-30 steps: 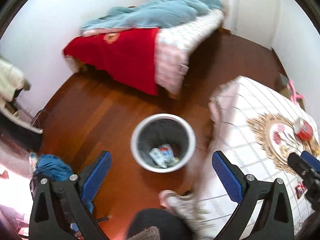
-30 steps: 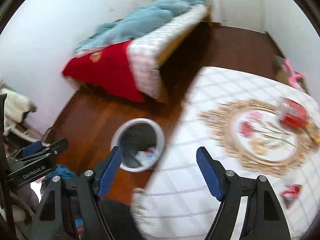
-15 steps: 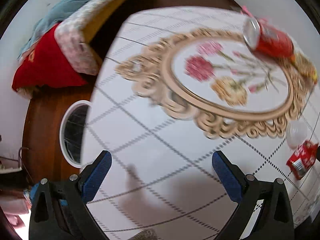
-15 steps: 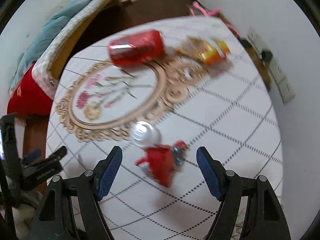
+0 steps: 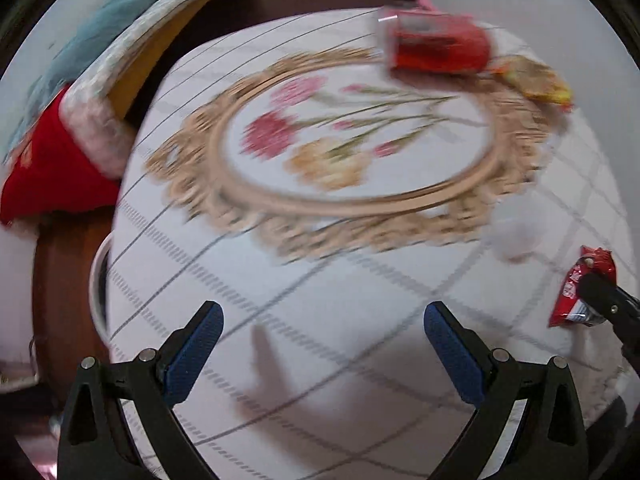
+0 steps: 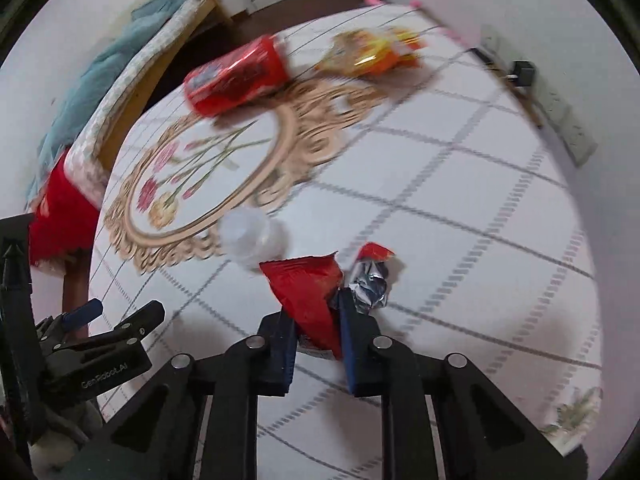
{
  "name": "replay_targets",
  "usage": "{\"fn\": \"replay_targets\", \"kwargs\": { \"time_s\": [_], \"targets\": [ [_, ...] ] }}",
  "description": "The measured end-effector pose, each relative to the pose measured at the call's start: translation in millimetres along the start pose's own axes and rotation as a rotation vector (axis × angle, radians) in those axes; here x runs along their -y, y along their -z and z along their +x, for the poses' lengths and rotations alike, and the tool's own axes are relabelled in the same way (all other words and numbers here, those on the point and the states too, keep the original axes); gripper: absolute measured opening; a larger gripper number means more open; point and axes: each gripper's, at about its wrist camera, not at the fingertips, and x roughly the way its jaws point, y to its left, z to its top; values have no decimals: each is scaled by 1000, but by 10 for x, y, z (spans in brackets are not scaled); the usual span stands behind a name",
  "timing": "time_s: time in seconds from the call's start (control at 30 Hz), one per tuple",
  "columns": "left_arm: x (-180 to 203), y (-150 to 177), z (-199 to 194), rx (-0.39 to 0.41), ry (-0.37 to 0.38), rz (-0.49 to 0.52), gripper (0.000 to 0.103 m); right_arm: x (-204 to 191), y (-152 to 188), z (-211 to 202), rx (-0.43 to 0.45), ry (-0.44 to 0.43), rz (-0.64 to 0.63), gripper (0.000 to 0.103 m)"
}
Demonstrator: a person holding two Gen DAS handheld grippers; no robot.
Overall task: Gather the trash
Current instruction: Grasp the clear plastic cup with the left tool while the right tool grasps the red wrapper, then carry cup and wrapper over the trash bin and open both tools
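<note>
Right gripper (image 6: 316, 338): jaws closing, pads now on the red wrapper (image 6: 310, 292); half a second ago they stood wide apart.
Red wrapper: on the table (image 6: 460, 240), at 6 o'clock from the plastic cup (image 6: 250, 238).
Left gripper (image 5: 322, 354): fingers wide apart, nothing between, as before.
Red can (image 6: 236, 76): at 11 o'clock, lying down.
Yellow wrapper (image 6: 372, 54): at 12 o'clock.

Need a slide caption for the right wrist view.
Right gripper jaws closing on crumpled red foil wrapper atop white quilted tablecloth.
</note>
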Motion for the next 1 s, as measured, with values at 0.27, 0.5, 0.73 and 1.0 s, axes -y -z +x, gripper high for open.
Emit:
{"fn": "replay_targets", "kwargs": {
  "time_s": [0.27,0.5,0.73,1.0],
  "targets": [
    [853,-273,-49,64,177,176,97,695,-45,-265,28,101,119,19],
    [1166,-276,22,66,170,226,35,897,-41,-203,18,95,168,19],
    [849,-236,-344,148,127,184,35,695,21,-360,69,49,140,17],
    [-234,-33,-916,257,30,38,35,-24,-40,-658,127,-82,41,17]
  ]
}}
